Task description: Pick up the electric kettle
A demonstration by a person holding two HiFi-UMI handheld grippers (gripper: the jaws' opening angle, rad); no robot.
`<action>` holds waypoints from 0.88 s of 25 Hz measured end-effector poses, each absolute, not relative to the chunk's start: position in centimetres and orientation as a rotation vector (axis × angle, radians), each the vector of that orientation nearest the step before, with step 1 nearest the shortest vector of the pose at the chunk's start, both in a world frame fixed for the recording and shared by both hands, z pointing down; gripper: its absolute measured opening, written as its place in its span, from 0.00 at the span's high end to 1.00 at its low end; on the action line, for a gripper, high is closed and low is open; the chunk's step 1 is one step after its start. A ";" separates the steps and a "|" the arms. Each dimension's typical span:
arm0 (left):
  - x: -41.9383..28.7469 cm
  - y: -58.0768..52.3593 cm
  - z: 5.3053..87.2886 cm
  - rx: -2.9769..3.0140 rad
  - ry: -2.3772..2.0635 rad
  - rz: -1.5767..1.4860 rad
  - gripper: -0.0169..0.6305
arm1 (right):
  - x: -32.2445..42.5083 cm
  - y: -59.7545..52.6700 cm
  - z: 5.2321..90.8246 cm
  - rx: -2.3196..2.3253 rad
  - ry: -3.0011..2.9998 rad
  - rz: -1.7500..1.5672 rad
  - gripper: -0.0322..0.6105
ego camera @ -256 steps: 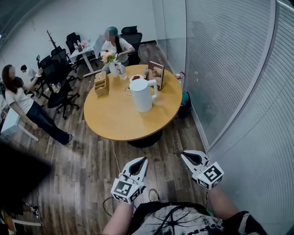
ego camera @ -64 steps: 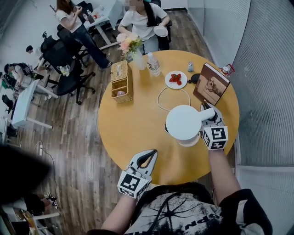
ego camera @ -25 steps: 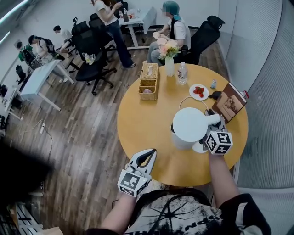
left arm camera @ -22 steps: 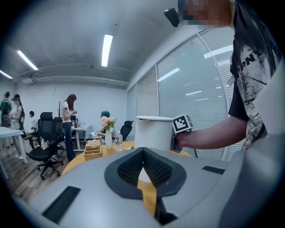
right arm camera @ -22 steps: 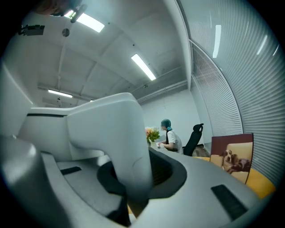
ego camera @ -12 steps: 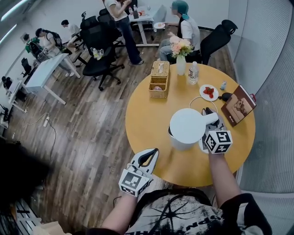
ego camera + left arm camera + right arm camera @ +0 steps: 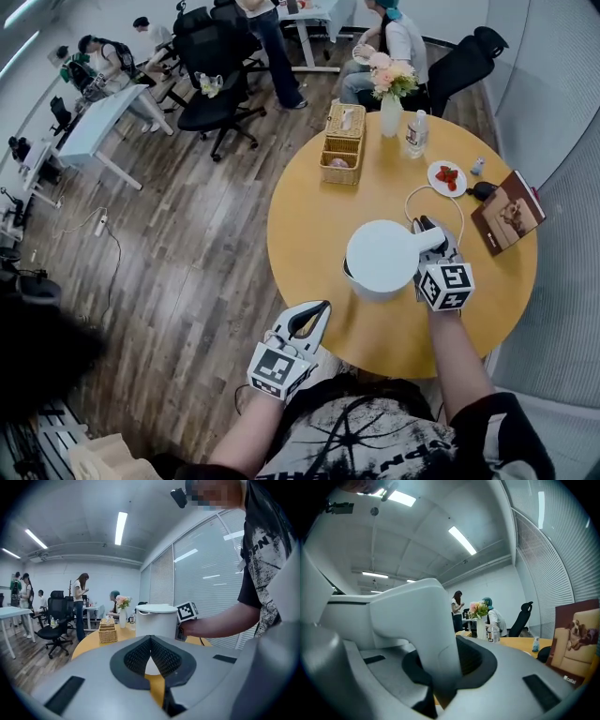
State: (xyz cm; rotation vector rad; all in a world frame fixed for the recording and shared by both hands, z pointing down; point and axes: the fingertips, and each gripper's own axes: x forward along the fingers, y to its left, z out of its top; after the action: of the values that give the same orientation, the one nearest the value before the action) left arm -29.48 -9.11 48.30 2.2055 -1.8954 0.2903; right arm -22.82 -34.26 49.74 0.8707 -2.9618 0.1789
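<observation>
kettle held by its handle, lift in hand

the white kettle (image 7: 380,258) sits over the round table (image 7: 309,216), near the person. the right gripper (image 7: 427,230) clasps its handle, jaws easing open slightly. the left gripper (image 7: 316,312) is closed and empty, off the table's edge. next, likely a firm, upright lift. no brand shows, and the book (image 7: 511,211) print is unreadable.

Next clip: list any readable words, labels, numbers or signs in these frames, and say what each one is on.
"PN": start of the print on the shirt; the rest is lost in folds.
Book: small white print at its lower corner, too small to read.
Bottle label: too small to read.
Marker cubes: square patterns only, no letters.
Kettle: no text shows.
</observation>
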 end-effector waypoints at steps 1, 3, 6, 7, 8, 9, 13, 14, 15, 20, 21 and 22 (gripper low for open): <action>-29.7 -9.0 48.6 2.198 -1.893 0.293 0.97 | -23.2 -34.1 50.1 0.856 -2.962 0.177 0.84; -30.4 -9.0 49.1 2.177 -1.889 0.305 0.97 | -24.1 -34.0 51.0 0.829 -2.962 0.177 0.84; -31.3 -8.9 49.9 2.170 -1.875 0.319 0.97 | -25.4 -34.0 52.1 0.802 -2.957 0.185 0.84; -31.6 -9.0 50.0 2.165 -1.875 0.322 0.97 | -25.8 -34.0 52.5 0.795 -2.955 0.187 0.84; -31.9 -9.1 50.1 2.158 -1.877 0.324 0.97 | -26.1 -34.0 52.9 0.786 -2.955 0.190 0.84; -32.2 -9.1 50.3 2.153 -1.877 0.325 0.97 | -26.4 -34.1 53.3 0.778 -2.955 0.197 0.84; -33.2 -9.3 51.7 2.135 -1.874 0.319 0.97 | -27.6 -34.4 55.1 0.754 -2.951 0.227 0.84; -33.4 -9.4 51.8 2.126 -1.873 0.321 0.97 | -27.8 -34.4 55.4 0.748 -2.948 0.230 0.84; -33.6 -9.4 52.1 2.122 -1.868 0.324 0.97 | -28.1 -34.5 55.8 0.743 -2.945 0.230 0.84; -34.6 -9.8 52.5 2.103 -1.854 0.314 0.97 | -29.0 -34.6 56.8 0.742 -2.935 0.244 0.84; -34.9 -9.9 52.5 2.096 -1.854 0.316 0.97 | -29.1 -34.7 57.0 0.746 -2.935 0.255 0.84; -35.1 -10.0 52.6 2.093 -1.853 0.316 0.97 | -29.2 -34.9 57.3 0.752 -2.935 0.270 0.84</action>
State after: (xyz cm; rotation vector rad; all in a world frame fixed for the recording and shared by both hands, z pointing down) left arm -35.10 -10.01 52.62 2.0930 -1.8527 0.3163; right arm -29.17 -34.87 57.26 0.7519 -2.9351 0.2702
